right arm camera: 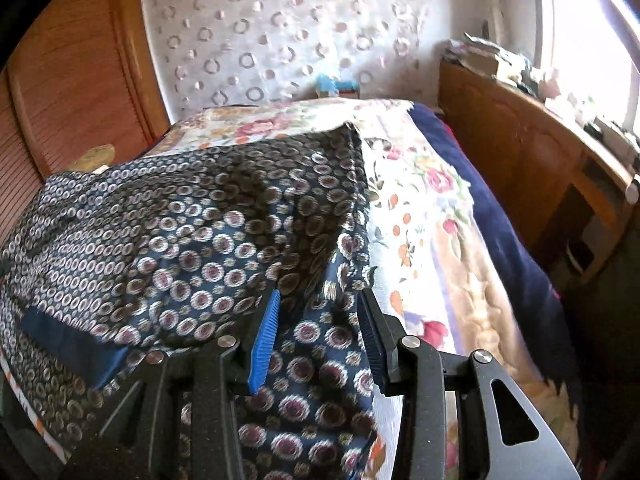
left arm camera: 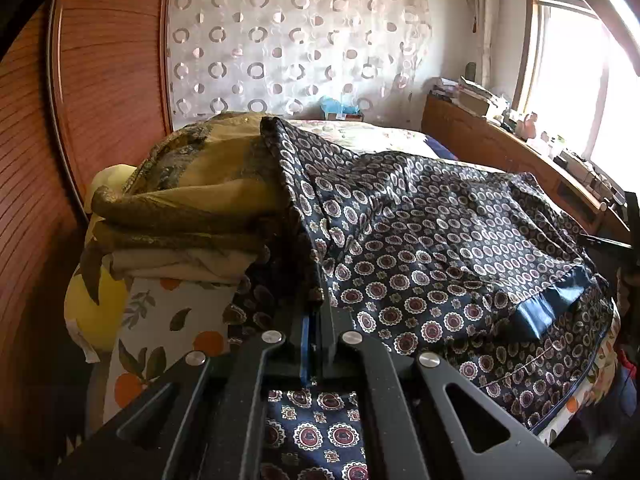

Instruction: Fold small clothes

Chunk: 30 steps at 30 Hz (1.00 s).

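Observation:
A navy garment (left arm camera: pixel 440 232) printed with rings and medallions lies spread over the bed, with a plain blue band (left arm camera: pixel 548 304) on its right side. My left gripper (left arm camera: pixel 316 316) is shut on the garment's near edge, and the cloth drapes over its fingertips. In the right wrist view the same garment (right arm camera: pixel 180 232) covers the left half of the bed. My right gripper (right arm camera: pixel 320 296) is open there. Its blue pad (right arm camera: pixel 264 340) and black pad (right arm camera: pixel 374 344) stand apart, and a loose fold of the garment lies between them without being pinched.
A stack of folded olive-yellow cloths (left arm camera: pixel 192 216) sits at the bed's left, against a wooden wardrobe (left arm camera: pixel 108 80). A floral sheet (right arm camera: pixel 420 208) and a dark blue blanket (right arm camera: pixel 500 220) cover the right side. A cluttered wooden shelf (left arm camera: pixel 500 140) runs under the window.

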Each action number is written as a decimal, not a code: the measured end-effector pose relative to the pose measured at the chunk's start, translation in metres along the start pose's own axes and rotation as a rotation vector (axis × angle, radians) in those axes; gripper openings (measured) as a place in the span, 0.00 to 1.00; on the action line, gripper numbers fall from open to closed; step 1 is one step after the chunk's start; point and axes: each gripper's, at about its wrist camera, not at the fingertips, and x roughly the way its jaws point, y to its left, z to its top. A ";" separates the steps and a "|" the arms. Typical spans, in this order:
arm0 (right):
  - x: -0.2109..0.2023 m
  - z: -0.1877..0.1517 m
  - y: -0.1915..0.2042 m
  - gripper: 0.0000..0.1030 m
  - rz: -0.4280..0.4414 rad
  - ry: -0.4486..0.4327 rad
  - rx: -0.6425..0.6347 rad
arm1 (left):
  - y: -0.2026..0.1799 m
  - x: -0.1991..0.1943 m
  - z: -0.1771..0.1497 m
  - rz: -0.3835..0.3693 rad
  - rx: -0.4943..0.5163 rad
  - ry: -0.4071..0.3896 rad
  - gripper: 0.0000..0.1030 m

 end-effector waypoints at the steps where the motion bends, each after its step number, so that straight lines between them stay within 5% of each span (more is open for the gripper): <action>1: 0.003 0.001 -0.002 0.40 0.006 0.006 0.014 | -0.001 0.001 0.000 0.000 0.001 0.003 0.02; 6: 0.012 0.012 -0.003 0.39 0.045 0.010 0.041 | -0.001 0.003 -0.001 -0.028 0.001 0.006 0.02; 8: 0.012 0.014 0.000 0.14 0.079 0.004 0.024 | 0.000 0.000 0.000 -0.046 -0.007 -0.002 0.02; 11: 0.007 0.014 0.001 0.02 0.122 -0.024 0.007 | 0.003 -0.007 0.003 -0.047 -0.020 -0.027 0.02; 21: -0.050 -0.006 -0.029 0.01 0.131 -0.110 0.026 | 0.023 -0.039 0.010 -0.041 -0.057 -0.092 0.01; 30: -0.070 -0.033 -0.030 0.01 0.107 -0.098 -0.020 | 0.023 -0.050 -0.013 -0.029 -0.021 -0.037 0.01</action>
